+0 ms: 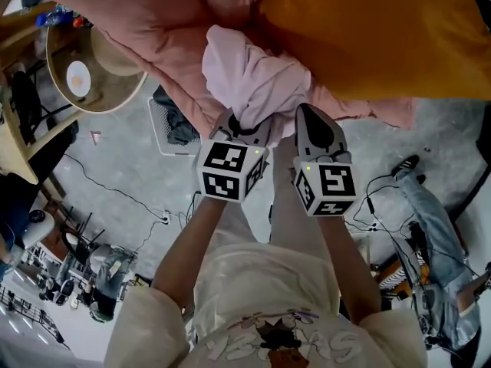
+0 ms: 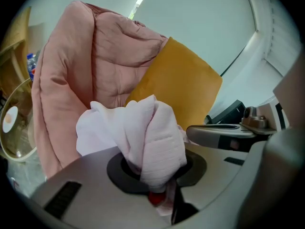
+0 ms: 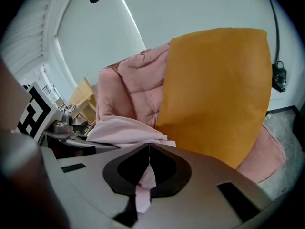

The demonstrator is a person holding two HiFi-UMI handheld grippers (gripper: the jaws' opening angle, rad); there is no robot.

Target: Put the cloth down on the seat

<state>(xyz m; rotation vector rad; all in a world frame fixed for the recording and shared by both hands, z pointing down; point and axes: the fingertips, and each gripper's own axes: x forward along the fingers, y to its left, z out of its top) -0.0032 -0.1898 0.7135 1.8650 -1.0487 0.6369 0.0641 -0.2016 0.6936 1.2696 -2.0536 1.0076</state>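
A pale pink cloth (image 1: pixel 253 75) hangs bunched over the front of the pink padded seat (image 1: pixel 146 21), just left of an orange cushion (image 1: pixel 376 29). My left gripper (image 1: pixel 242 126) is shut on the cloth's lower left part. A thick wad of cloth (image 2: pixel 145 137) bulges up from between that left gripper's (image 2: pixel 155 178) jaws. My right gripper (image 1: pixel 308 117) sits beside it, shut on a thin edge of the cloth (image 3: pixel 121 128). The fold runs down through the right gripper's (image 3: pixel 148 151) closed jaws. Both grippers are close together below the seat's front edge.
A round wooden side table (image 1: pixel 57 75) with a small plate stands to the left. A mesh basket (image 1: pixel 170 125) lies on the grey floor under the seat. Cables (image 1: pixel 126 198) trail across the floor. A person's leg in jeans (image 1: pixel 433 225) is at the right.
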